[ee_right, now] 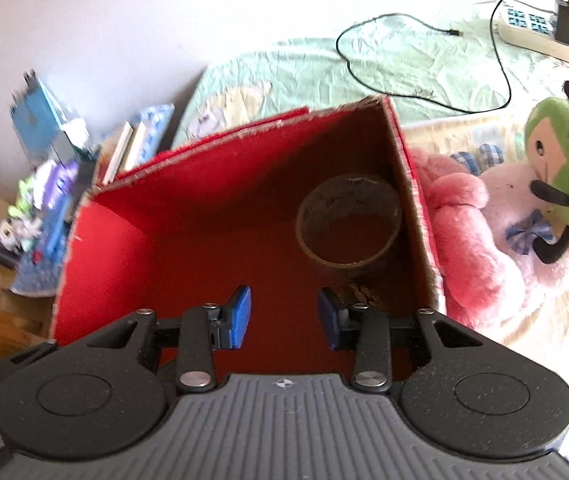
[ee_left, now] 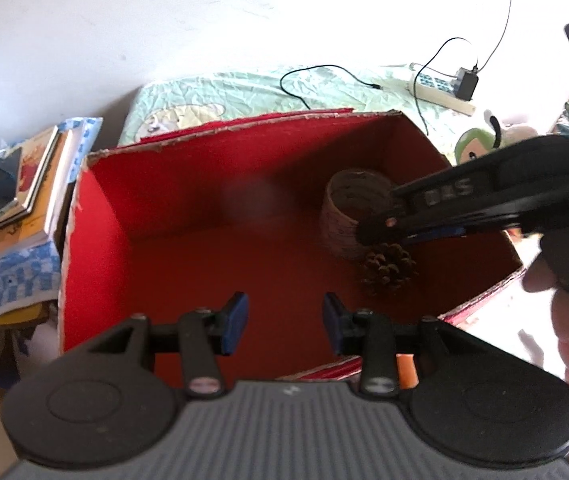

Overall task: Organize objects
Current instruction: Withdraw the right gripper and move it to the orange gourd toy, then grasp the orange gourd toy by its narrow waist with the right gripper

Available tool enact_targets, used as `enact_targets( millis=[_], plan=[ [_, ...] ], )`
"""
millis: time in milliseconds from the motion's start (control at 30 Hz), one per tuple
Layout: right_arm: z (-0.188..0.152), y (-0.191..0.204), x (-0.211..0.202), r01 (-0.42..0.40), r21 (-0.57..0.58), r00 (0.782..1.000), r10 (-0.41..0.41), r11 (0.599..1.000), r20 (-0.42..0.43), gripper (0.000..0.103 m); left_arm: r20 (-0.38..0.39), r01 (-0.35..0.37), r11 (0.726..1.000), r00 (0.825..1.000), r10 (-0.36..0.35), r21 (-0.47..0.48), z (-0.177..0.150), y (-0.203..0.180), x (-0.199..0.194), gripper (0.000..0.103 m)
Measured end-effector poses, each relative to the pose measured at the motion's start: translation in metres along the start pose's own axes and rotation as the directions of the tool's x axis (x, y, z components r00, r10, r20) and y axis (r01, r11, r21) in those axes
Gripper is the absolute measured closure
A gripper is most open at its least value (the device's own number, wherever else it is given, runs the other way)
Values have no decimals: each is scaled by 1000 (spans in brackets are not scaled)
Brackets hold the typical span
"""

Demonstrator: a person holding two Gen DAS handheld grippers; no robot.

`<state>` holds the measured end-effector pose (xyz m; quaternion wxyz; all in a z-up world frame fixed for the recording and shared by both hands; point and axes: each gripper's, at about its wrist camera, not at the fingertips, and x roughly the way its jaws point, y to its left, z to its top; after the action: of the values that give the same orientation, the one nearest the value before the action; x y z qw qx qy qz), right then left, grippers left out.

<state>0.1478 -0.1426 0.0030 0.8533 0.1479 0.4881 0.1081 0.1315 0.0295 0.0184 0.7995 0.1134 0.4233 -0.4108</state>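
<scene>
1. Lying open-topped on the bed, the red box (ee_right: 116,264) holds everything.
2. Both grippers, left gripper (ee_left: 285,322) and right gripper (ee_right: 283,316), hover over the box, jaws parted, empty.
3. Tape roll (ee_right: 348,222) stands in the box's far right corner.
4. Pine cone (ee_left: 389,267) lies inside the box, touching the roll.

Setting: a home bedroom. Bed with pale green printed quilt (ee_right: 396,60) ahead of the jaws; plush toys (ee_right: 564,168) to their right; stacked books (ee_left: 24,184) to their left; power strip (ee_right: 536,32) lying on the quilt.
</scene>
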Motion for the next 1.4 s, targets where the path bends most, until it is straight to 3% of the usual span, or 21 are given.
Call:
enact_targets(
  millis=[400, 633, 967, 1400],
  plan=[
    [-19, -36, -45, -103, -66, 984, 112, 992, 137, 62, -16, -150, 988, 989, 149, -26, 4, -49, -8, 66],
    [-30, -58, -66, -164, -95, 971, 178, 982, 162, 62, 25, -258, 965, 965, 259, -56, -3, -75, -28, 63],
    [-48, -70, -82, -239, -141, 956, 259, 961, 141, 62, 4, -309, 944, 950, 311, -115, -26, -98, -42, 60],
    [-74, -79, -78, -259, -119, 959, 270, 958, 88, 62, -97, -317, 939, 947, 306, -130, -53, -106, -25, 52]
  ],
)
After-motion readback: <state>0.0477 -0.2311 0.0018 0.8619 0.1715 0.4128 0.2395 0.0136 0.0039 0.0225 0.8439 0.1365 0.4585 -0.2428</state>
